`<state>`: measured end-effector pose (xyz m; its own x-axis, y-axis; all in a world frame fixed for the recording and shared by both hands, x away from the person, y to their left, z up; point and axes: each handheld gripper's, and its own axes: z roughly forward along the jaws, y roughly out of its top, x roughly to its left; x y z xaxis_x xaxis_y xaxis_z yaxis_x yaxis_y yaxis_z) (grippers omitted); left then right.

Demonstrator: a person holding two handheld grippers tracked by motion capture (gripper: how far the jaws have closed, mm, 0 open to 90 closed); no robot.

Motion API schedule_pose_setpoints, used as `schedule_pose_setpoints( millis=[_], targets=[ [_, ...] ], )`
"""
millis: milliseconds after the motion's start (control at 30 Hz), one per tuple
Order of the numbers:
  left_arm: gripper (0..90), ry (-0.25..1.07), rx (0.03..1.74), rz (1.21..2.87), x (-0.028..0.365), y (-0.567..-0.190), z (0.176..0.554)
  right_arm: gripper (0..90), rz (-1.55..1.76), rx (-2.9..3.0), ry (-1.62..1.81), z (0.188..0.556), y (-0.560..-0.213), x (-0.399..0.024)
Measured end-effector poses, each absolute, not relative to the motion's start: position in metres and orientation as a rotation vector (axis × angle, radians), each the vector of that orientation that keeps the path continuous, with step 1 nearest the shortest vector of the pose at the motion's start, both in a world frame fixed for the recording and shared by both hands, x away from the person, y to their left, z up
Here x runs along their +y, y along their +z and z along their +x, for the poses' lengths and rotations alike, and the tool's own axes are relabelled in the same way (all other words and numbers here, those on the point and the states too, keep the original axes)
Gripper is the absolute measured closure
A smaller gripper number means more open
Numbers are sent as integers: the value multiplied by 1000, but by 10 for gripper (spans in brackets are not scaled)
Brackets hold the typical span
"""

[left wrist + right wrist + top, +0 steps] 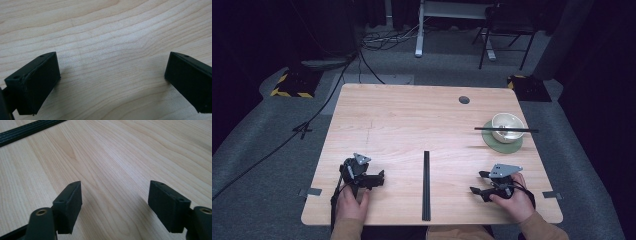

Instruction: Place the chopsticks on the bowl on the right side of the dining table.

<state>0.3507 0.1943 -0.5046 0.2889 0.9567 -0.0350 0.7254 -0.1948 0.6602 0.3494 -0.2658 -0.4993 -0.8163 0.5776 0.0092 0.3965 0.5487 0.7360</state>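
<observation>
Jaws of my right hand-held gripper (pixel 480 182) stand wide apart with nothing between them, low over the bare surface (pixel 412 120); in the right gripper view the same spread jaws hover just above the wood grain. My left hand-held gripper (pixel 374 178) is released too, its jaws far apart over bare wood in the left gripper view, nothing gripped. Between the two hand-held grippers lies the black strip (pixel 426 186), long and flat, running away from me, well apart from either one; in the right gripper view its end crosses the upper left corner (pixel 27 130). Beyond my right hand-held gripper, farther up the surface, a pale bowl (pixel 507 127) sits on a green mat (pixel 493 141), with black chopsticks (pixel 484 129) laid across its rim.
</observation>
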Motion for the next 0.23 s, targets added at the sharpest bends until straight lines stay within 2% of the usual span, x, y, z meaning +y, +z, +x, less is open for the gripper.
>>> schedule_pose_setpoints(
  millis=[67,233],
  targets=[
    [2,529,1498,1993,194,-504,351,198,814,2541,1117,349,-502,-265],
    [2,527,1499,1991,194,-505,351,150,817,2538,1118,350,-504,-264]
  ],
)
